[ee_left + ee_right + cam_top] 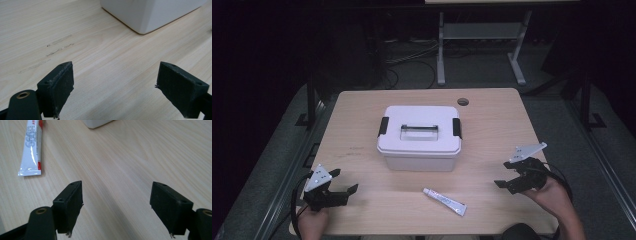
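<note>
Left tongs [343, 186]: wide apart, empty, worktop's [362, 130] 7 o'clock corner.
Box [419, 137]: centre, lid apparently latched.
Tube [444, 201]: lying flat at 6 o'clock, untouched.
Right tongs [507, 181]: wide apart, empty, 4 o'clock.
Progress: nothing grasped yet; all remains.

- A light wooden table [362, 115] carries everything.
- A white lidded box [419, 137] stands mid-table, ahead of both grippers.
- A white tube [444, 201] lies flat between the left gripper [343, 190] and right gripper [507, 181], nearer the right.
</note>
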Tool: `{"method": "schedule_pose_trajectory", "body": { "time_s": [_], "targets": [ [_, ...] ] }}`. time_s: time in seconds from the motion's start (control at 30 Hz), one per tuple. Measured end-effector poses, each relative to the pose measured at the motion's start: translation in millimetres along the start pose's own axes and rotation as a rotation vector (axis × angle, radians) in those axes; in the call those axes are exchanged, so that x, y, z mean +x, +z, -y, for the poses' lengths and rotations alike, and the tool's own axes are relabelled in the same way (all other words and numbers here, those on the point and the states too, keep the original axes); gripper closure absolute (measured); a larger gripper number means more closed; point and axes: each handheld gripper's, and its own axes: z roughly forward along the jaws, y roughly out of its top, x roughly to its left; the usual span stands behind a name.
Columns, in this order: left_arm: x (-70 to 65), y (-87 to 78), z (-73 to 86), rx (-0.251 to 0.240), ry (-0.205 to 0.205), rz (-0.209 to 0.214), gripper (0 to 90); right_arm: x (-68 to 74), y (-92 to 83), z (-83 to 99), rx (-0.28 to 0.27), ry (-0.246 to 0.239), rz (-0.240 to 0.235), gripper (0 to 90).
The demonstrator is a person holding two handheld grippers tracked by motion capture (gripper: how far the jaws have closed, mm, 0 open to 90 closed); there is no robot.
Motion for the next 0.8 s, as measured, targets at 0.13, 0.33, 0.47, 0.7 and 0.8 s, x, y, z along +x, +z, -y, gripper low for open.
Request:
{"method": "schedule_pose_trajectory", "body": {
  "time_s": [0.13, 0.33, 0.47, 0.7, 0.8],
  "targets": [
    [0.6, -1.0, 0.4, -0.001, -0.001, 0.001, 13.4, -2.5, -0.8, -7.3, 0.026, -0.014, -0.01, 25.9],
    [3.3, -1.1, 1.5, -0.004, -0.009, 0.002, 13.4, -4.2, -1.5, -22.5, 0.086, -0.057, -0.019, 25.9],
    [4.1, -0.5, 1.4, -0.002, -0.008, 0.004, 13.4, -5.7, -6.2, -34.5, 0.116, -0.089, -0.017, 25.9],
    [4.5, -0.4, 1.6, -0.004, -0.009, 0.005, 13.4, -7.9, -21.7, -61.6, 0.136, -0.145, -0.019, 25.9],
    [4.6, -0.6, 1.6, -0.004, -0.008, 0.004, 13.4, -8.0, -24.4, -68.6, 0.148, -0.158, -0.02, 25.9]
  ]
}}
